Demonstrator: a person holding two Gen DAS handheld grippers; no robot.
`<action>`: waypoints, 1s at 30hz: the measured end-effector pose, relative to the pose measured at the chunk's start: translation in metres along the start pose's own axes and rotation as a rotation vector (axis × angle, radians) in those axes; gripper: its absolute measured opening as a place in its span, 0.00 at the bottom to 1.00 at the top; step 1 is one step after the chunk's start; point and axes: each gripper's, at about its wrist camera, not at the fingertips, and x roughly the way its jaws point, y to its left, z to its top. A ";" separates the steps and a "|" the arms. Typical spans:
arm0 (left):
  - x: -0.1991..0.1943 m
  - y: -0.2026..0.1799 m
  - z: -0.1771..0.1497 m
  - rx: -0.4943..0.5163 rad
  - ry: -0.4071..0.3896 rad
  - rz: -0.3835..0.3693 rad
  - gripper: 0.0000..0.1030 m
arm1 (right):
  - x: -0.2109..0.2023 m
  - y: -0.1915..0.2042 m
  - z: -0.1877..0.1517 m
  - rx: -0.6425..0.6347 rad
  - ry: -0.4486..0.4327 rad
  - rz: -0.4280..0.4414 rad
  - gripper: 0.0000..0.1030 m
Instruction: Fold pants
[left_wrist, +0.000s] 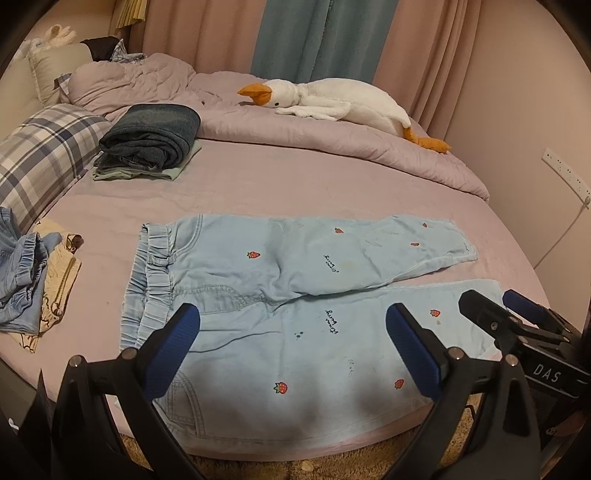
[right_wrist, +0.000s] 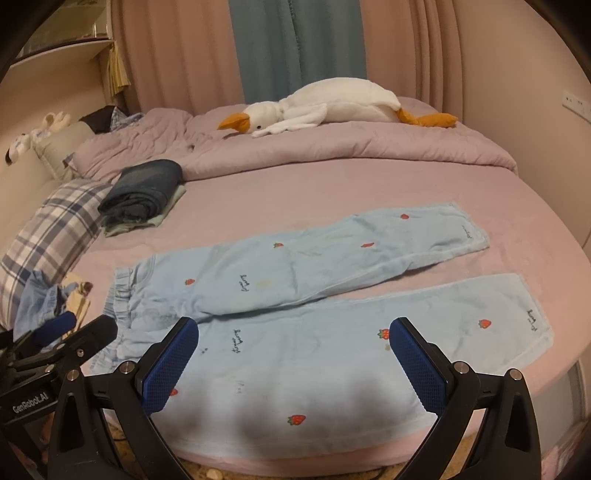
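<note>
While the left gripper (left_wrist: 291, 345) and right gripper (right_wrist: 293, 354) hover wide open and empty above the near leg, the light-blue strawberry-print denim pants (left_wrist: 295, 295) lie flat, legs apart, on the pink bedsheet (left_wrist: 258, 192), so every fold looks undone.

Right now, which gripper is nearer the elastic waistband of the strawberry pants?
Left. The left gripper hangs over the near leg just beside the elastic waistband of the light blue strawberry pants; the right gripper sits farther along toward the hem.
</note>
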 end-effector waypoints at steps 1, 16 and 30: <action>0.001 0.000 -0.001 0.000 0.004 0.001 0.98 | 0.001 0.000 -0.001 -0.002 0.002 0.004 1.00; 0.003 0.003 -0.005 -0.009 0.027 0.017 0.97 | 0.007 0.001 -0.005 0.006 0.027 0.032 1.00; 0.002 0.018 -0.007 -0.070 0.030 0.025 0.95 | 0.009 0.002 -0.007 -0.007 0.035 0.034 1.00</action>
